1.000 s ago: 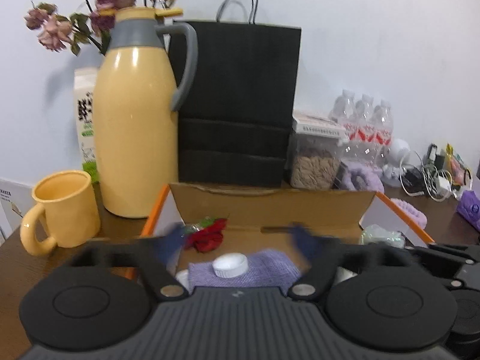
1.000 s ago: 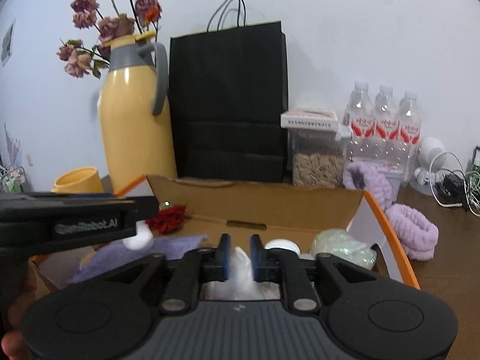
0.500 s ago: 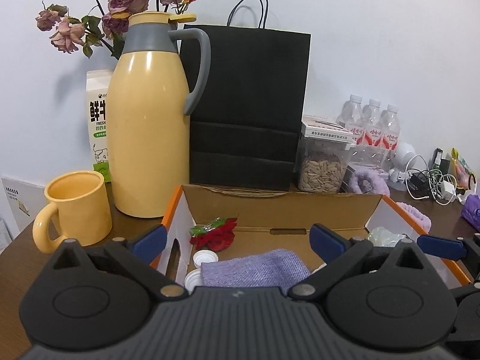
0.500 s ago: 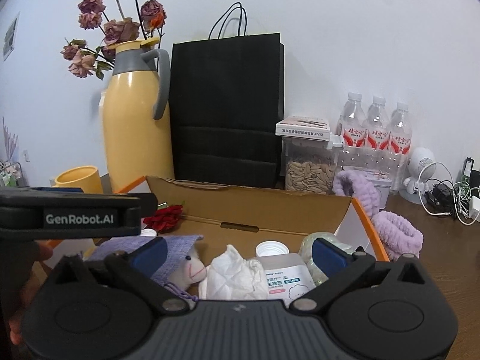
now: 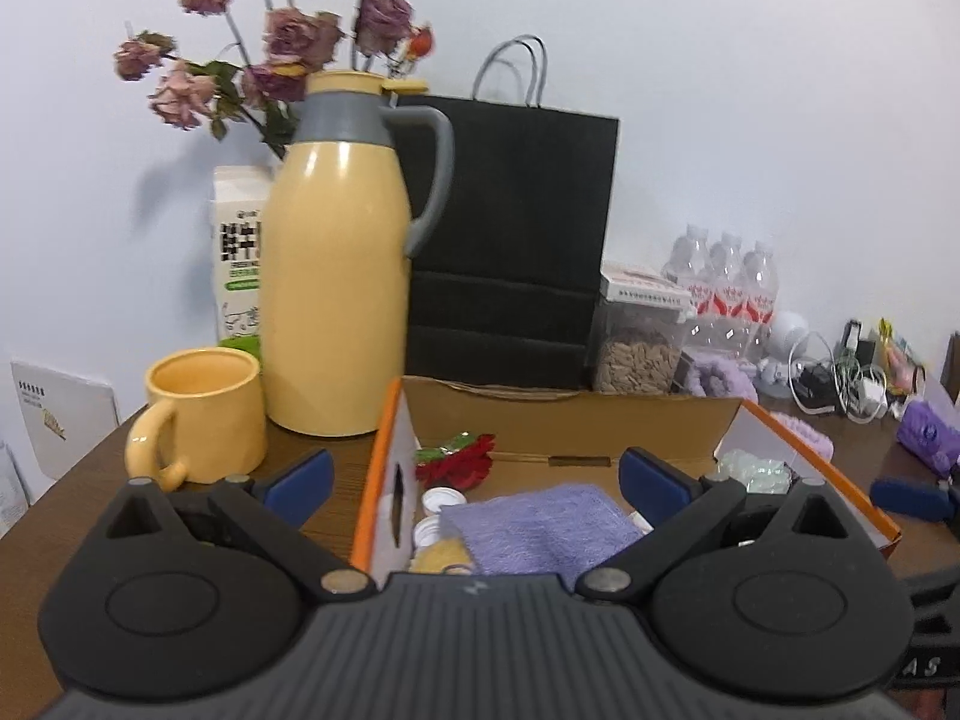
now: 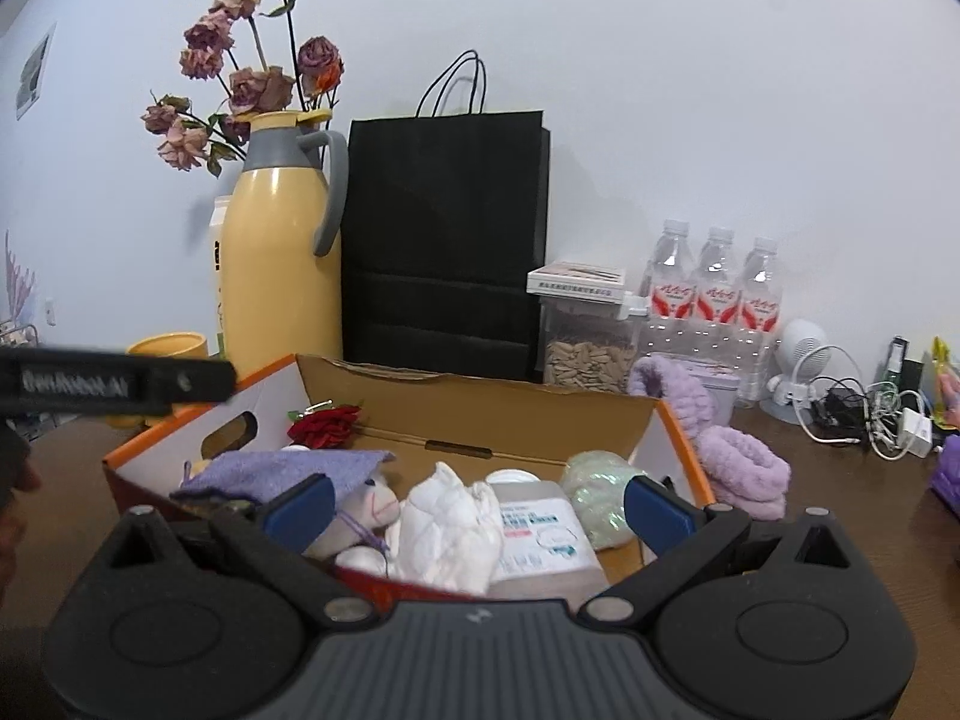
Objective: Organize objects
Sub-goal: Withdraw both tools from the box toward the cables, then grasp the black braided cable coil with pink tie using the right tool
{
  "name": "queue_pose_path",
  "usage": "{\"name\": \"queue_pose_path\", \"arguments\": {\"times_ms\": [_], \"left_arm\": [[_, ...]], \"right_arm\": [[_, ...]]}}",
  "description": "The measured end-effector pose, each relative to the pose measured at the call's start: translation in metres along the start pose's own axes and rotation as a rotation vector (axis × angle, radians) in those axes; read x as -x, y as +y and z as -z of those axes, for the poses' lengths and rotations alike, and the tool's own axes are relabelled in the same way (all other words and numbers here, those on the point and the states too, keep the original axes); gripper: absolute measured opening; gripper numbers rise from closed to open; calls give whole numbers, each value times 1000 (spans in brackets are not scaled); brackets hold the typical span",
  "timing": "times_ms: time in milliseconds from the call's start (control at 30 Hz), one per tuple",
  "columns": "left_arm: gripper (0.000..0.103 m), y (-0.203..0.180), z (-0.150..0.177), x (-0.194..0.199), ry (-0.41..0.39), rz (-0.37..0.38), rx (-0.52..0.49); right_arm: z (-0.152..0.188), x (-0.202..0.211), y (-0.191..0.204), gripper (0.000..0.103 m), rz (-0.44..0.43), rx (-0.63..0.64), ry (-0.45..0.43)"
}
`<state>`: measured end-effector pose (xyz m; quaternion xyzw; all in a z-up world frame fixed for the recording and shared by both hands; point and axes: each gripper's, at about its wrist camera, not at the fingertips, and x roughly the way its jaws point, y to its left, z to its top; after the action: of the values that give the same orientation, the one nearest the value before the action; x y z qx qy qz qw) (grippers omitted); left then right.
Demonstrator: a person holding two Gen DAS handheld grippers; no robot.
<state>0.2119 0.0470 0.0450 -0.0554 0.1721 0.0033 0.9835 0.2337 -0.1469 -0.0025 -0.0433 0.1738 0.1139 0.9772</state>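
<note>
This looks like a lived-in home, with household odds and ends crowding a dark brown wooden table (image 6: 840, 480) against a plain white wall. A tall yellow thermos jug with a grey handle (image 5: 342, 276) stands by a matching yellow ceramic mug (image 5: 201, 414), dried pink roses (image 5: 282, 48) and a white milk carton (image 5: 240, 258). Farther right are a black paper shopping bag (image 6: 444, 240), shrink-wrapped clear plastic water bottles (image 6: 714, 294) and tangled white charger cables (image 6: 888, 414).

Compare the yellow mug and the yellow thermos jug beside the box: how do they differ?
The yellow mug is short and open-topped; the thermos jug is tall with a grey collar and lid. The mug's handle is yellow, the jug's grey. Both stand upright on the table, left of the cardboard box.
</note>
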Motion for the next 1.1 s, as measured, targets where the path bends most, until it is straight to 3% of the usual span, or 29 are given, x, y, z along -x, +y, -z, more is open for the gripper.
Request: {"name": "queue_pose_path", "arguments": {"times_ms": [333, 633, 867, 1100], "left_arm": [[103, 13, 20, 26, 29, -7, -6], [103, 26, 50, 41, 111, 3, -24], [103, 42, 68, 47, 178, 3, 14], [103, 48, 69, 46, 197, -4, 44]], "right_arm": [[24, 26, 2, 103, -42, 10, 44], [46, 43, 14, 103, -89, 23, 111], [52, 34, 16, 103, -117, 6, 185], [49, 9, 8, 103, -143, -108, 274]]}}
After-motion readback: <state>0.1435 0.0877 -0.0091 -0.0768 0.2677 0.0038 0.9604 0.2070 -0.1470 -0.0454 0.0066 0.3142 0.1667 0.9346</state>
